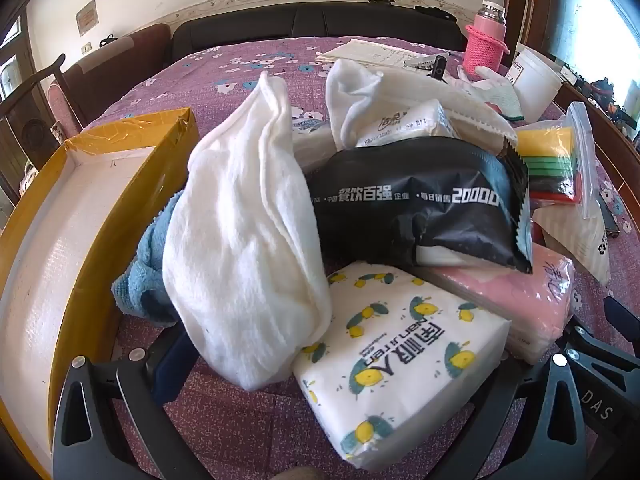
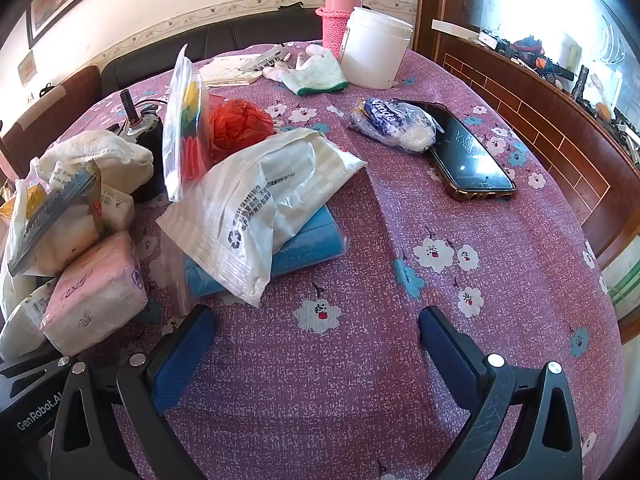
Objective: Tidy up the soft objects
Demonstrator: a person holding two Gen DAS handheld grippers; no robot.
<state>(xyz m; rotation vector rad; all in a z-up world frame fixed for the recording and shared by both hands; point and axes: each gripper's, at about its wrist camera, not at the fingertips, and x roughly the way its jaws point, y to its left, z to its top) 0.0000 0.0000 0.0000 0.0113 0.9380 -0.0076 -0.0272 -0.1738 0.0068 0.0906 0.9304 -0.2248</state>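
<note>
Left wrist view: yellow box (image 1: 120, 168) fills the left of frame; white towel (image 1: 240, 220) stands centre between the spread left tongs (image 1: 320, 408), beside a lemon-print tissue pack (image 1: 400, 360). Right tongs (image 2: 316, 356) gape, released, over bare counter (image 2: 460, 300).

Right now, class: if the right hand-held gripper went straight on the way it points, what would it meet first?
The right hand-held gripper, open, points over bare tablecloth. Straight ahead the path looks free at first; the white plastic bag on the blue pack lies slightly left, probably first, though depth is unclear.
</note>
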